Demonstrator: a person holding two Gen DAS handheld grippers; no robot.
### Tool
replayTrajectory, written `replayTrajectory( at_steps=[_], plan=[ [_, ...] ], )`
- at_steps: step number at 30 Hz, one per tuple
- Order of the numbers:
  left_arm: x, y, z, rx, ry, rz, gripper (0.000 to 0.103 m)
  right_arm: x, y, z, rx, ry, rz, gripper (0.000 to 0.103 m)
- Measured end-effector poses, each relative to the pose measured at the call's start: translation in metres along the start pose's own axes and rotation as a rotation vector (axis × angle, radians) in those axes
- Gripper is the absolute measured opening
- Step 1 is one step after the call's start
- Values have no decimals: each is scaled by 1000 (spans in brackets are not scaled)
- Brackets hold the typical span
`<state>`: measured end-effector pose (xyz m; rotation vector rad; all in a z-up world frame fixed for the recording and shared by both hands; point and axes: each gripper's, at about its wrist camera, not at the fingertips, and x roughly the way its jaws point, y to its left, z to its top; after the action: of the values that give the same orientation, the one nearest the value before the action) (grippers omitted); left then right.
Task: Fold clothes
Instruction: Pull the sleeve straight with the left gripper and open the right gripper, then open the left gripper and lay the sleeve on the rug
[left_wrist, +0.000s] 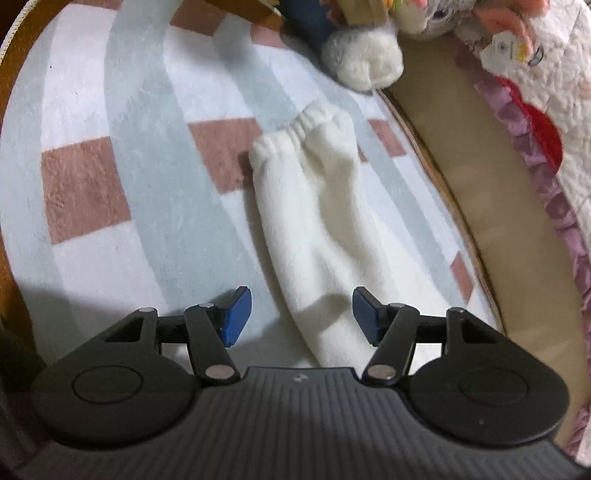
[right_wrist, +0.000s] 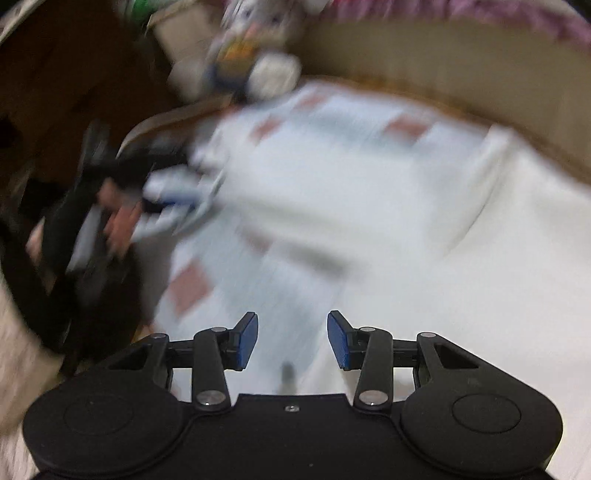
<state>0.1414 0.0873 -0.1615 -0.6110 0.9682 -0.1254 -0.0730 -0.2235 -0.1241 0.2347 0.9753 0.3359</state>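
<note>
Lying across a rug (left_wrist: 122, 155) patterned in pale grey-blue, white and dusty-pink blocks, a cream-white fleece garment (left_wrist: 325, 221) stretches away from the left gripper (left_wrist: 302, 316), its sleeve ending in a gathered elastic cuff (left_wrist: 301, 127) at the far end. The near part of that sleeve passes between the two blue-padded fingers (left_wrist: 236, 317) and runs under the gripper's black body; the jaws stand wide apart, and neither pad is pressing the fabric. Beyond the cuff, a grey-and-white plush toy (left_wrist: 364, 61) sits at the rug's far edge, just beside a beige padded furniture edge (left_wrist: 476, 206) that curves down the right side of the left wrist view. Above that edge lies a white textured blanket with a purple ruffled trim (left_wrist: 554, 199) and a red patch.

Seen from the right wrist, everything beyond the tool is heavily motion-blurred. The right gripper (right_wrist: 292, 340) hangs over the same rug, its blue pads (right_wrist: 246, 341) parted with a clear gap and nothing between them. The white fleece garment (right_wrist: 461, 236) spreads broadly across the right and middle of that view. At the left, a person's hand (right_wrist: 118, 218) grips the other black tool, though detail is too smeared to read further.
</note>
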Motion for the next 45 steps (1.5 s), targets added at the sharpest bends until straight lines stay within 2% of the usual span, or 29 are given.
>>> replayTrajectory(
  at_steps=[2, 4, 5, 6, 7, 8, 11, 13, 15, 17, 18, 19, 20, 22, 24, 27, 30, 31, 33, 34, 36, 38, 39, 41, 43, 45],
  plan=[
    [7, -4, -1, 23, -28, -13, 63, 3, 6, -16, 23, 55, 5, 47],
    [14, -9, -1, 48, -64, -34, 67, 6, 4, -28, 104, 88, 32, 47],
    [18, -11, -1, 61, -81, -44, 67, 7, 3, -34, 145, 103, 39, 47],
    [22, -14, -1, 74, -99, -54, 62, 9, 1, -38, 186, 117, 39, 48],
    [25, -16, -1, 86, -116, -65, 46, 11, 0, -42, 211, 128, 31, 50],
    [29, -18, -1, 99, -134, -75, 7, 12, 2, -45, 213, 135, 11, 50],
    [22, -32, -2, 203, -221, -28, 7, 10, 11, -50, 218, 147, -39, 52],
    [9, -36, 6, 209, -284, -43, 7, 6, 16, -55, 242, 170, -29, 57],
    [0, -43, 10, 256, -337, -13, 7, 7, 21, -63, 259, 194, -11, 59],
    [-2, -49, 13, 296, -357, 3, 7, 11, 27, -69, 257, 206, 0, 61],
    [-1, -49, 14, 288, -350, -5, 7, 13, 32, -69, 226, 192, -5, 65],
    [1, -49, 14, 273, -339, -14, 7, 17, 37, -68, 180, 179, -16, 63],
    [4, -48, 15, 262, -328, -18, 7, 19, 43, -67, 131, 174, -49, 60],
    [10, -47, 13, 261, -311, -15, 7, 19, 51, -67, 71, 165, -118, 15],
    [14, -45, 13, 258, -304, -17, 7, 12, 42, -70, 107, 131, -100, 12],
    [11, -45, 16, 268, -309, -32, 7, -4, 37, -76, 144, 38, 1, 10],
    [7, -51, 21, 356, -328, -20, 7, -17, 41, -73, 142, -26, 136, 10],
    [7, -51, 23, 367, -330, -18, 7, -16, 41, -71, 142, -37, 185, 3],
    [12, -45, 27, 337, -317, -21, 9, -10, 40, -66, 141, -48, 288, 2],
    [17, -39, 28, 293, -301, -24, 11, -2, 42, -62, 127, -22, 287, 2],
    [25, -31, 26, 253, -279, 16, 13, 16, 49, -55, 85, 51, 170, 3],
    [27, -30, 24, 282, -267, 57, 13, 9, 46, -51, 136, 43, 219, 3],
    [25, -30, 25, 300, -276, 61, 14, 2, 45, -51, 159, 32, 238, 8],
    [18, -28, 29, 304, -321, 90, 14, -14, 47, -54, 158, 22, 214, 9],
    [8, -22, 34, 262, -383, 179, 14, -26, 53, -57, 87, 21, 116, 11],
    [0, -12, 37, 189, -403, 245, 14, -33, 51, -59, 48, 26, 44, 15]
  ],
)
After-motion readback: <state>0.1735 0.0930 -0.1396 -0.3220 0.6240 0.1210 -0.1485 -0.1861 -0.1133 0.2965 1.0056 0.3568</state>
